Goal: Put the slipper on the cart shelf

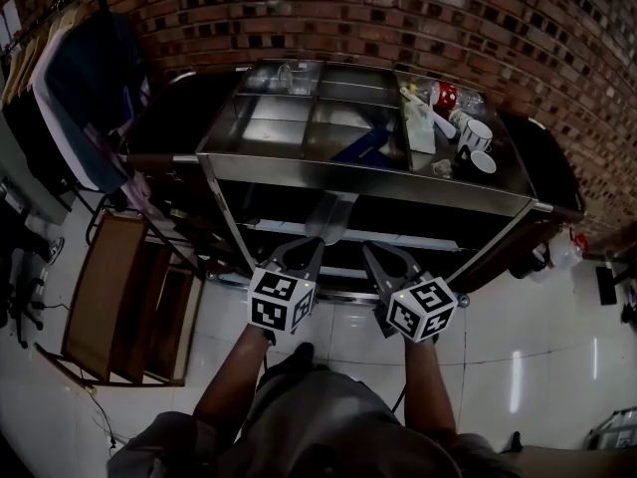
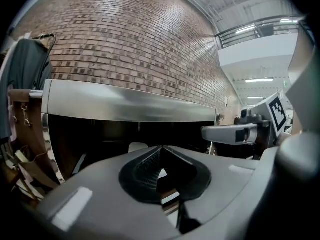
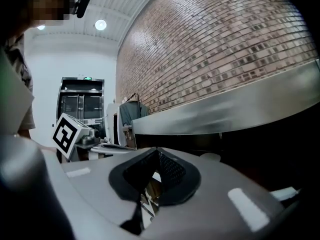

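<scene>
A steel cart (image 1: pixel 358 172) stands against the brick wall. On its dark lower shelf lies a pale grey, slipper-like thing (image 1: pixel 332 217); it also shows as a pale shape (image 2: pixel 138 147) in the left gripper view and as one (image 3: pixel 210 157) in the right gripper view. My left gripper (image 1: pixel 309 249) and right gripper (image 1: pixel 375 254) are side by side just in front of that shelf, a little short of the pale thing. In both gripper views the jaws meet at the tips, left gripper (image 2: pixel 161 148) and right gripper (image 3: pixel 158 150) alike, with nothing between them.
The cart's top tray holds mugs (image 1: pixel 476 137), a blue item (image 1: pixel 360 147) and small clutter. A wooden rack (image 1: pixel 119 297) stands left of the cart, with a clothes rail (image 1: pixel 70 88) of hanging garments behind it. White tiled floor (image 1: pixel 537 347) lies in front.
</scene>
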`<state>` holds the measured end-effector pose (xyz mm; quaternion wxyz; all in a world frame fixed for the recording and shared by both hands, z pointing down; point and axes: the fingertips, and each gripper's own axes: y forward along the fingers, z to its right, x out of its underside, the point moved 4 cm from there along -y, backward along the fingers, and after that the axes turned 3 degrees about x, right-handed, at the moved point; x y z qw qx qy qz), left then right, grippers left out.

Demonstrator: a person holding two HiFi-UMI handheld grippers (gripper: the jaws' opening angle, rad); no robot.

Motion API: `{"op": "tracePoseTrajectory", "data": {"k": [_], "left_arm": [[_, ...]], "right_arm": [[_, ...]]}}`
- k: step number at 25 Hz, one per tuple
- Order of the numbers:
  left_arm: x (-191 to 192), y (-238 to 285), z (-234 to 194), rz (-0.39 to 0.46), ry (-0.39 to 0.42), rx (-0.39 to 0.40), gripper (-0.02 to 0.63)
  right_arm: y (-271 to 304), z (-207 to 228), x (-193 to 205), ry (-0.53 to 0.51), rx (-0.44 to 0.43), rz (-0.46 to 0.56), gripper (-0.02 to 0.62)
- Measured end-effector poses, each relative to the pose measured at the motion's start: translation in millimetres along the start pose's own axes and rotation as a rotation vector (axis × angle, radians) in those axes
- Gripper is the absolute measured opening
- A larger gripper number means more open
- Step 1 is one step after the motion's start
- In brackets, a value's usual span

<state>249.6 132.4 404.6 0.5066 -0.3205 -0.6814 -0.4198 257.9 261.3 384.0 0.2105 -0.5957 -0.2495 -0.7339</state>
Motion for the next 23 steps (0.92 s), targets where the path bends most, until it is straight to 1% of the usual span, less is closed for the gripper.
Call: {"op": "tracePoseTrajectory", "data": {"k": [8, 16, 23], "left_arm": [[1, -2, 4, 0.001, -0.009, -0.005, 0.008], [-4, 0, 9, -0.006, 0.013, 0.004, 0.008], [-9, 5, 14, -0.001, 0.024, 0.003, 0.008]], "right_arm": [[-6, -1, -1, 0.002, -0.015, 0.004, 0.000], [-10, 1, -8, 0.011, -0.013, 0.036, 0.000], [-11, 6, -12, 0.005, -0.019, 0.043, 0.000]]}}
